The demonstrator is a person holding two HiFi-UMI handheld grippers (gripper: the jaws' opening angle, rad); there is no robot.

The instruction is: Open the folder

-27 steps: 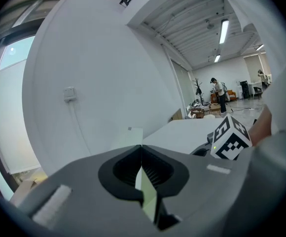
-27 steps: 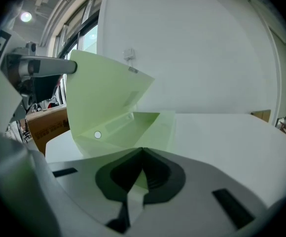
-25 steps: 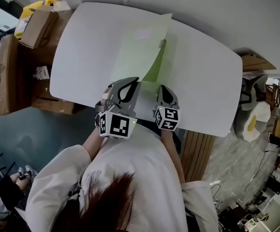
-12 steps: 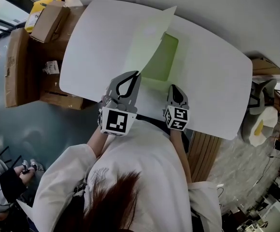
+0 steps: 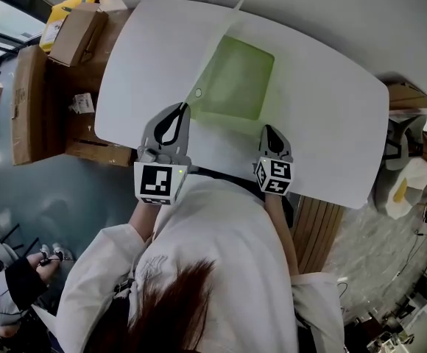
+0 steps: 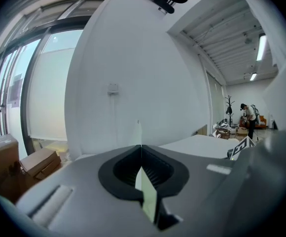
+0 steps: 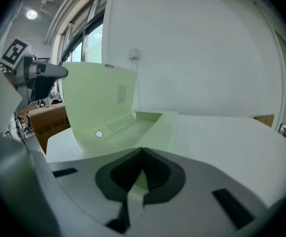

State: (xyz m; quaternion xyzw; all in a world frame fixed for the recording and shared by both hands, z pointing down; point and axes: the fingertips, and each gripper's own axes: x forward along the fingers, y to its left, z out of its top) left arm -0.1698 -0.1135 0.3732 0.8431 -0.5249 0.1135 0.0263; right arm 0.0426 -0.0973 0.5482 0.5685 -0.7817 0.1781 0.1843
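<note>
A pale green folder (image 5: 237, 79) lies open on the white table (image 5: 324, 116). Its front cover (image 5: 208, 52) stands raised, almost edge-on in the head view. My left gripper (image 5: 180, 109) is shut on the near corner of that cover, and in the left gripper view the thin sheet (image 6: 146, 191) runs edge-on between the jaws of the left gripper (image 6: 141, 147). My right gripper (image 5: 268, 129) is shut on the near edge of the folder's back sheet (image 7: 153, 127), holding it flat on the table. In the right gripper view (image 7: 143, 150) the raised cover (image 7: 96, 100) stands at the left with a round snap (image 7: 99, 134).
Cardboard boxes (image 5: 72, 31) and a taller carton (image 5: 26, 103) stand left of the table. A slatted wooden panel (image 5: 311, 230) is below the table's near right edge, and a chair (image 5: 397, 186) stands at the far right. A white wall (image 7: 202, 48) rises behind the table.
My left gripper has moved left with the cover, swinging it up off the back sheet, so the green inside now shows fully. The right gripper has stayed put.
</note>
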